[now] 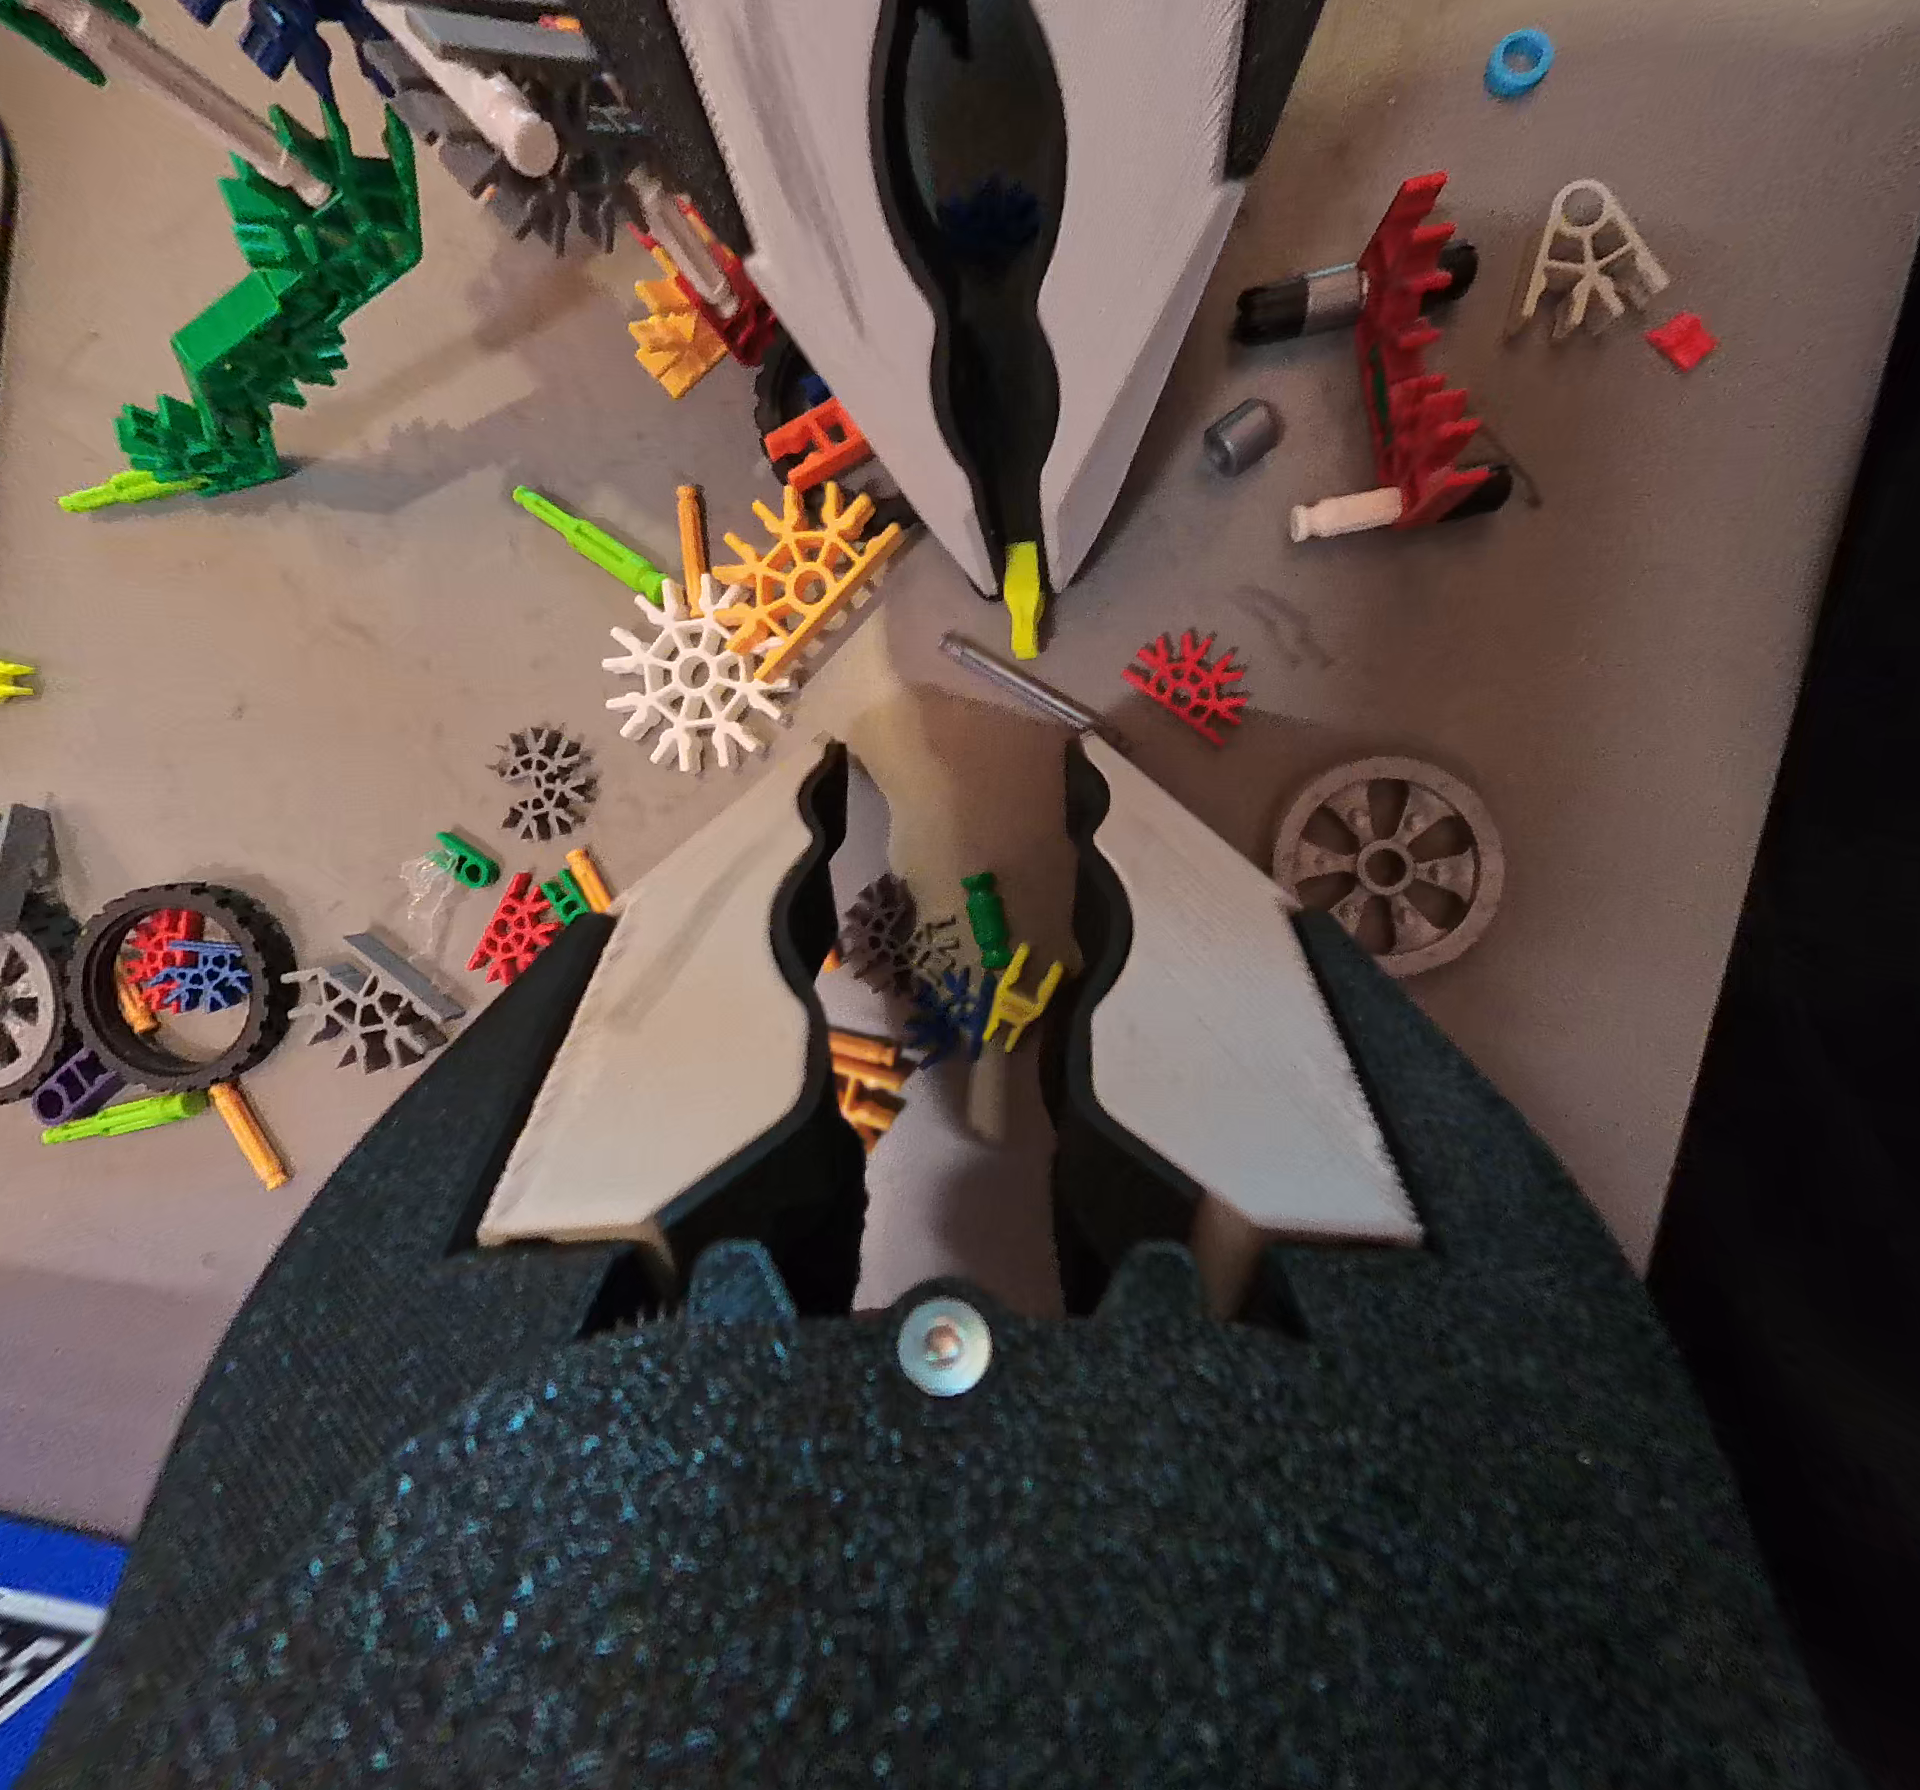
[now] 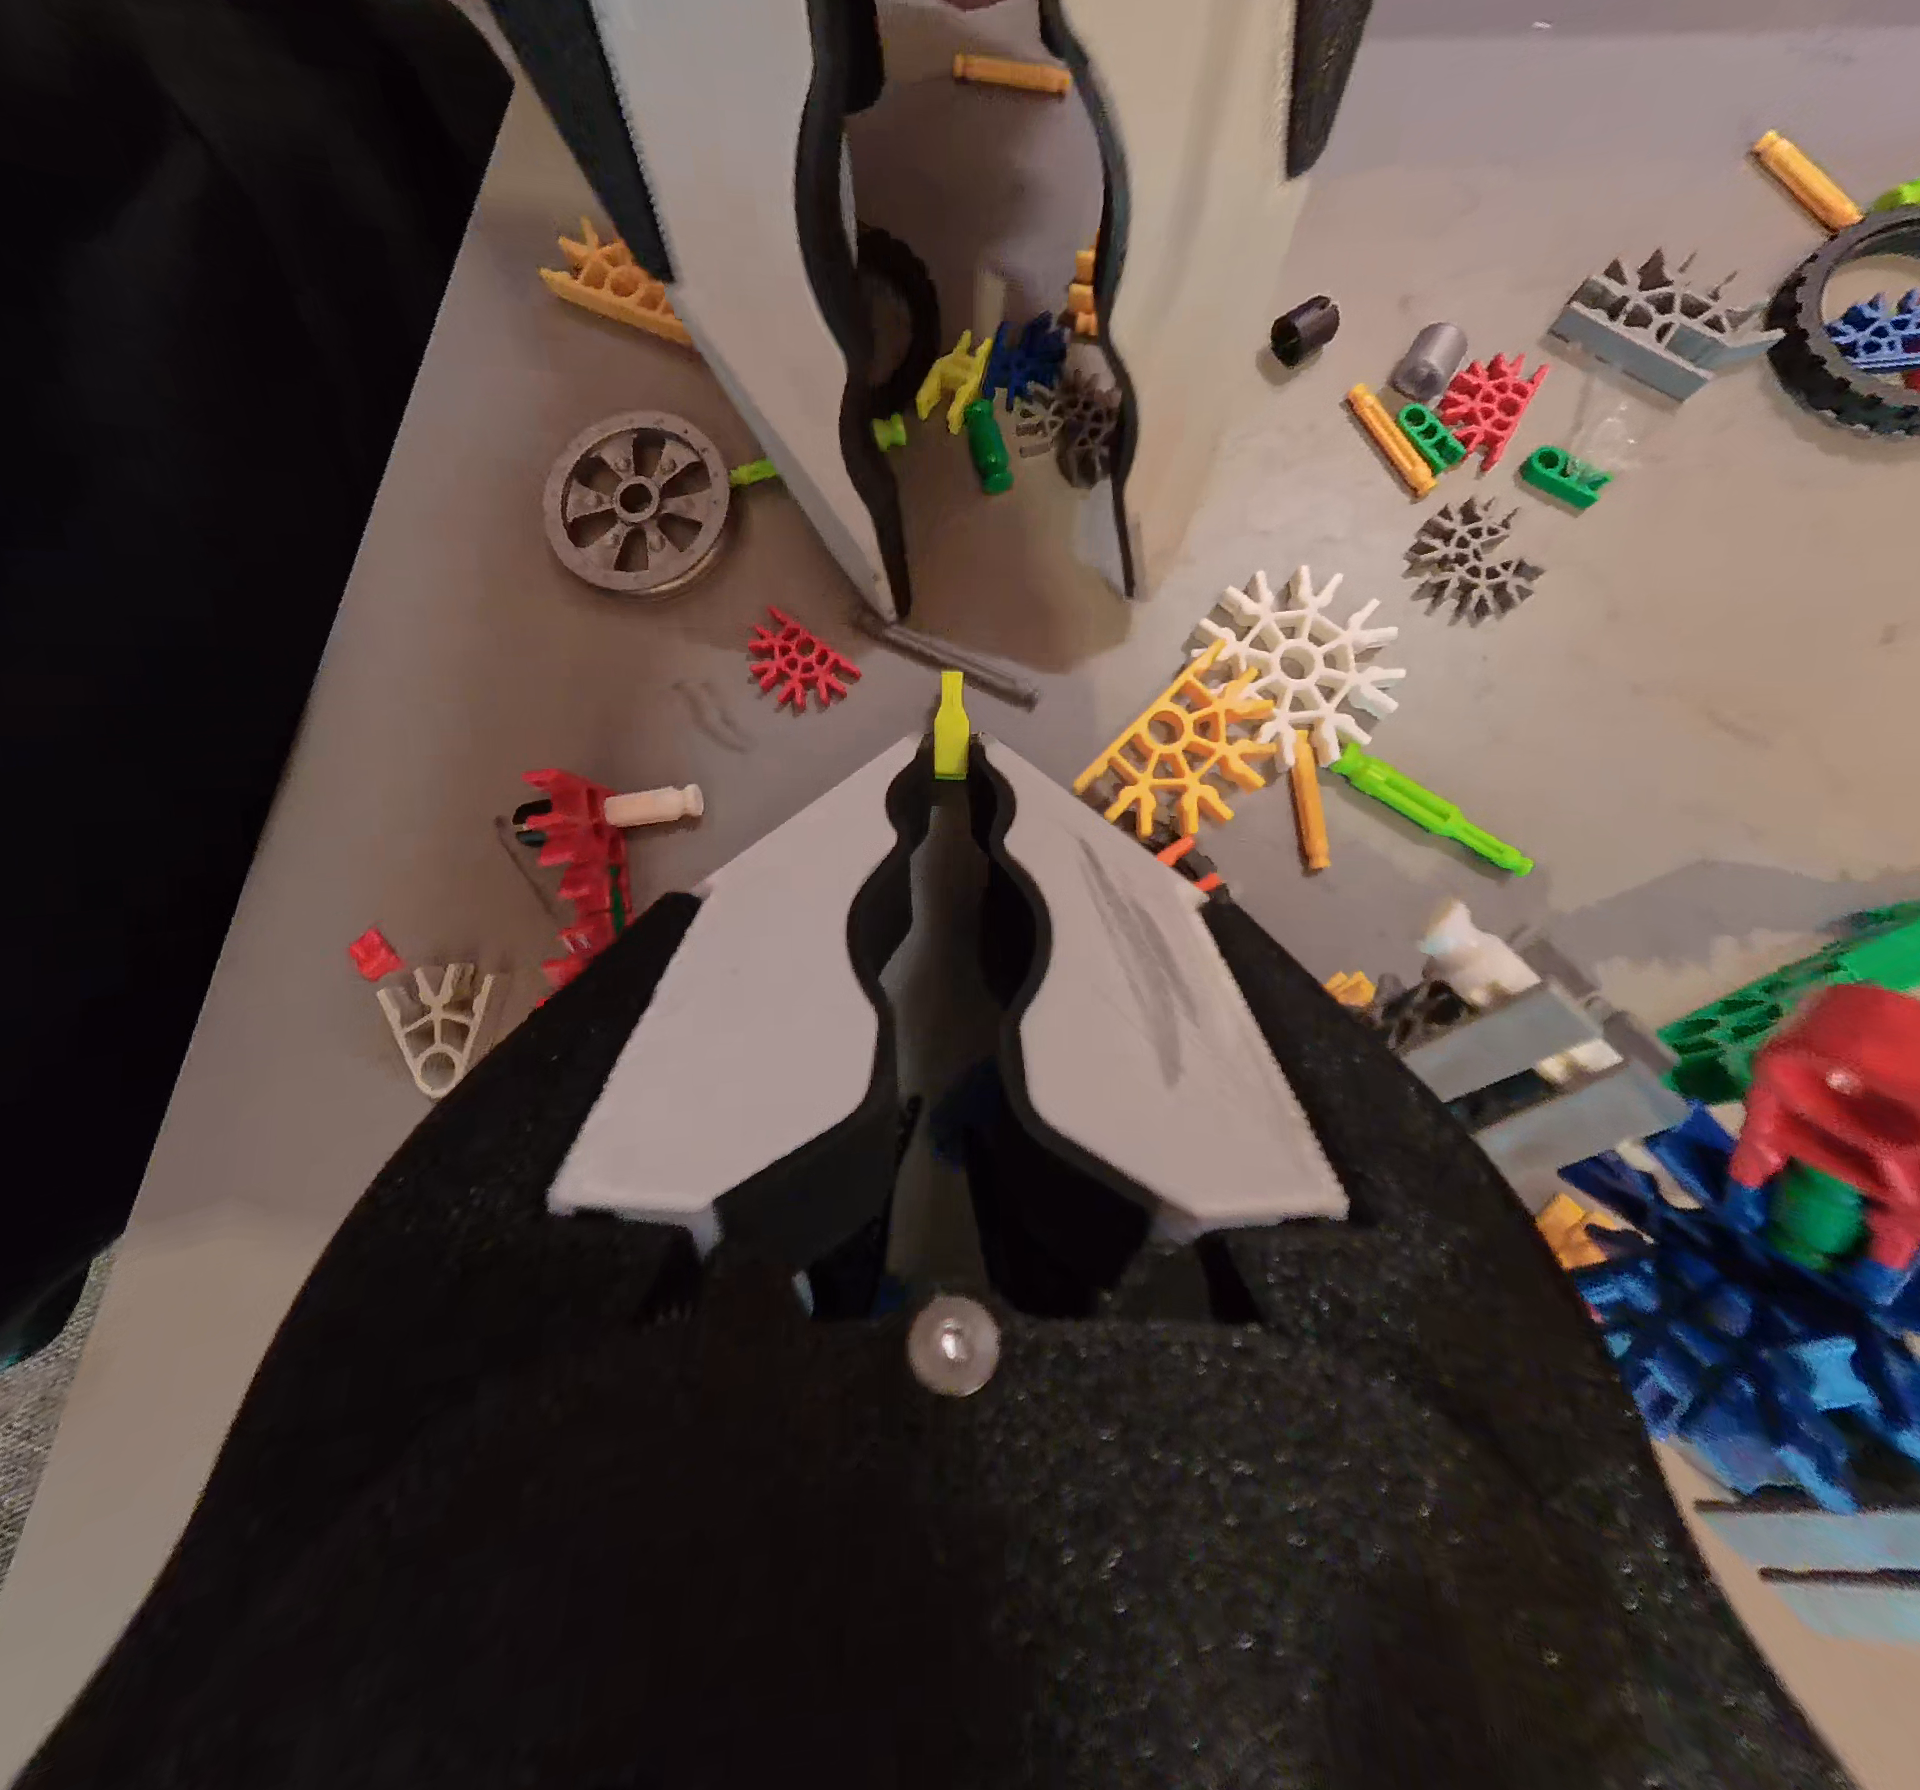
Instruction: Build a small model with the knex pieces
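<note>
A short yellow-green rod [image 2: 951, 724] is clamped between the closed tips of the right gripper [image 2: 951, 753], above the desk [image 2: 1662, 701]. A thin grey rod [image 2: 951, 668] lies at its 12 o'clock. The left gripper [image 1: 956, 764] is held open, empty.

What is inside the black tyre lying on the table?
Inside the black tyre lie a red connector and a blue connector, with an orange rod end beneath; what they cover is hidden.
</note>
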Tool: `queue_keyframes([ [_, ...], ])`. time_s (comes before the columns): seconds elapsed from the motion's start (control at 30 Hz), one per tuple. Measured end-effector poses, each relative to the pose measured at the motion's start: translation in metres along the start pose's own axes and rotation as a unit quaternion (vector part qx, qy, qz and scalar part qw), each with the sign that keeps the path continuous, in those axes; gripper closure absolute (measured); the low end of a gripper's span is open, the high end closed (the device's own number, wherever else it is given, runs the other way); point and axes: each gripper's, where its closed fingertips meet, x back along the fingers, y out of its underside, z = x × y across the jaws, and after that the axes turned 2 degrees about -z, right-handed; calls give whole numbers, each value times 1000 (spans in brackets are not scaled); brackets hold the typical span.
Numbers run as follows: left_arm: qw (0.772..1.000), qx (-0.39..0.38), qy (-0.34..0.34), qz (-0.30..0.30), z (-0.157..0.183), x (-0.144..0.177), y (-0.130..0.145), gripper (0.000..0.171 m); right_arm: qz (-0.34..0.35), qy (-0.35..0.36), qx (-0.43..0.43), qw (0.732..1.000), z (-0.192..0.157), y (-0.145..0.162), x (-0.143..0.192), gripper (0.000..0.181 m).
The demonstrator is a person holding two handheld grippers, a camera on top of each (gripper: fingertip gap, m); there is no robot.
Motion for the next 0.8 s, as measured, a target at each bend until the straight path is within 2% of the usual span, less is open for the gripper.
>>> queue_keyframes([
  [0.2,999,22,-25,9,-5,-2,-6,128,5,14,6,1000,2,-2,-1,176],
  [0.33,999,32,-15,15,-4,5,-7,128,3,12,8,1000,2,-1,1,176],
  [0.5,1000,26,-13,6,4,-1,-4,129,2,4,11,1000,-1,0,0,176],
  [0.8,999,27,-19,16,17,-3,-11,115,2,-2,12,1000,-3,1,1,176],
])
